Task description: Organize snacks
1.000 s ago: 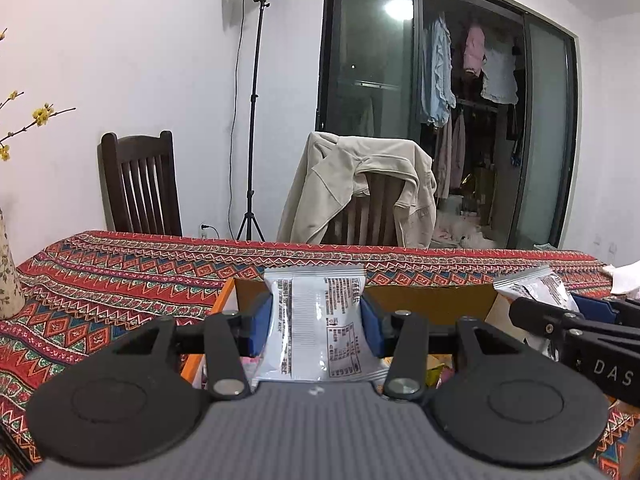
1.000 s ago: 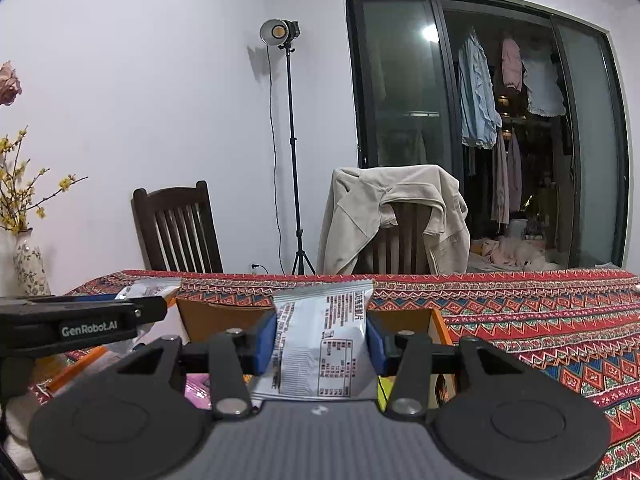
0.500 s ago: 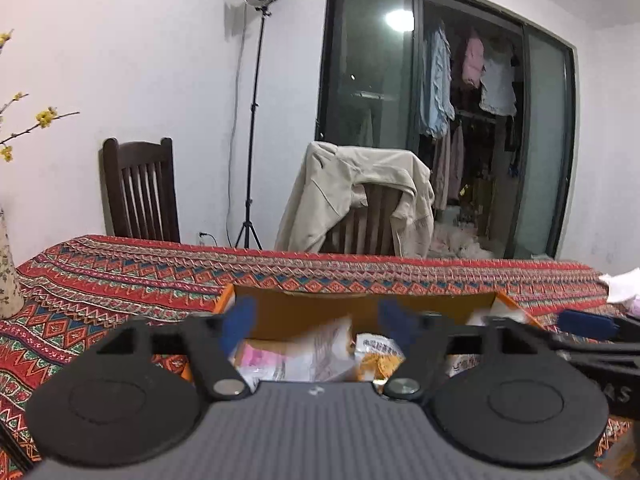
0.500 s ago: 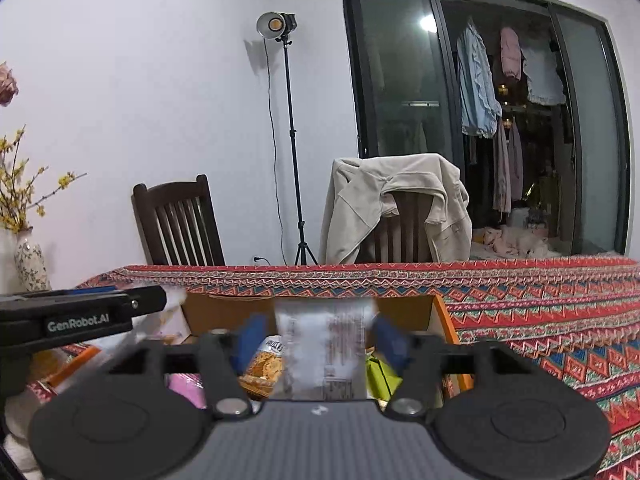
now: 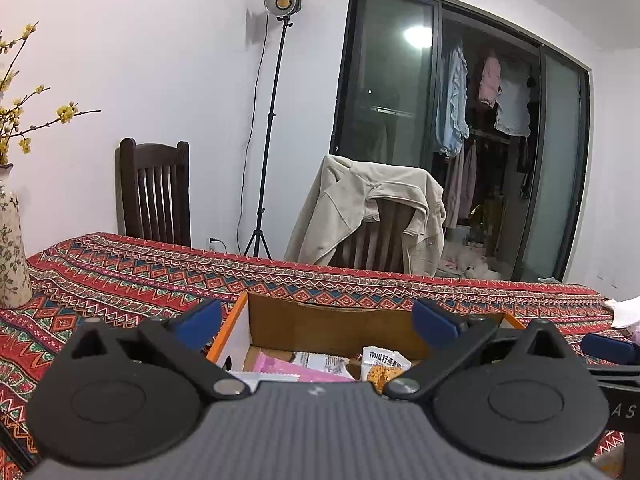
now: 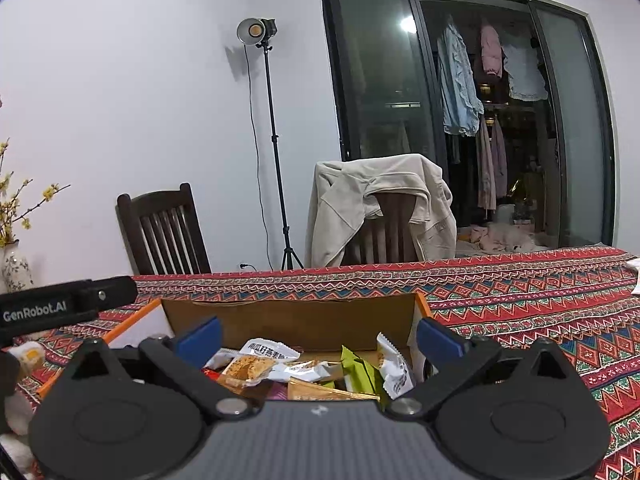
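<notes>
On the patterned worktop (image 5: pixel 120 276) sat my cardboard box (image 6: pixel 288 316) of snack packets (image 6: pixel 260 364); my left claw (image 5: pixel 316 320) and right claw (image 6: pixel 318 338) were both opening, nothing between them.

Left gripper (image 5: pixel 318 320) opening, empty, above snack-filled cardboard box (image 5: pixel 332 326).

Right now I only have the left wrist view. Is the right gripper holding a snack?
Observer: No. The right gripper has its jaws opening with nothing between them; loose packets lie below it in the cardboard box.
Operator: What's at the box's right end? My own gripper hides it.
Observer: A green packet leans there, with a white packet upright beside it against the right wall.
</notes>
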The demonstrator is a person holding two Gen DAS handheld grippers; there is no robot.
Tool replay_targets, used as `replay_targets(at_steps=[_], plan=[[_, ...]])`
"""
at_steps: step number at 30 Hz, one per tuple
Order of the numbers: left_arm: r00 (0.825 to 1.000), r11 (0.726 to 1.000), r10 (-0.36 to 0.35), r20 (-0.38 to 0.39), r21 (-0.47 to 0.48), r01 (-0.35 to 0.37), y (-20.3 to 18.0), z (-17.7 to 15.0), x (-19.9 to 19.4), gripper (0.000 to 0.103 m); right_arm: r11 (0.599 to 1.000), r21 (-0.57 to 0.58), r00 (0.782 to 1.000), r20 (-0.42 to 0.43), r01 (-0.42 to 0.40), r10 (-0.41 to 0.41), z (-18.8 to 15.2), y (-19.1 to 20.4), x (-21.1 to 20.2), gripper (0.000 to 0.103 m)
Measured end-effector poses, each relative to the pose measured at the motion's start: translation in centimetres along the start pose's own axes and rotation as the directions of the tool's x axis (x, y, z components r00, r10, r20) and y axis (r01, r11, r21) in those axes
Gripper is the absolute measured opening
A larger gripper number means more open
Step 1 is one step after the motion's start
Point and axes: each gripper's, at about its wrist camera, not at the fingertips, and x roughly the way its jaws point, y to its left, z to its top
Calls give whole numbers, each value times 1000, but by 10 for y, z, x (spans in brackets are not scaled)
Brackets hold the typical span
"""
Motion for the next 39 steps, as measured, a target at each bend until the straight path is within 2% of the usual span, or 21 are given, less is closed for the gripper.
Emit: replay_targets(at_steps=[13, 19, 27, 39], plan=[[1000, 1000, -16, 9, -22, 16, 0, 11, -7, 103, 1000, -16, 1000, 7, 4, -4, 5, 2, -4, 103], [1000, 1000, -19, 9, -23, 19, 2, 23, -23, 103, 1000, -30, 1000, 22, 3, -2, 15, 8, -21, 103], [1000, 1000, -20, 15, -24, 20, 9, 25, -66, 103, 1000, -18, 999, 41, 4, -3, 19, 10, -62, 103], [997, 999, -52, 50, -5, 52, 20, 15, -157, 103, 999, -33, 996, 84, -5, 8, 10, 16, -145, 103]])
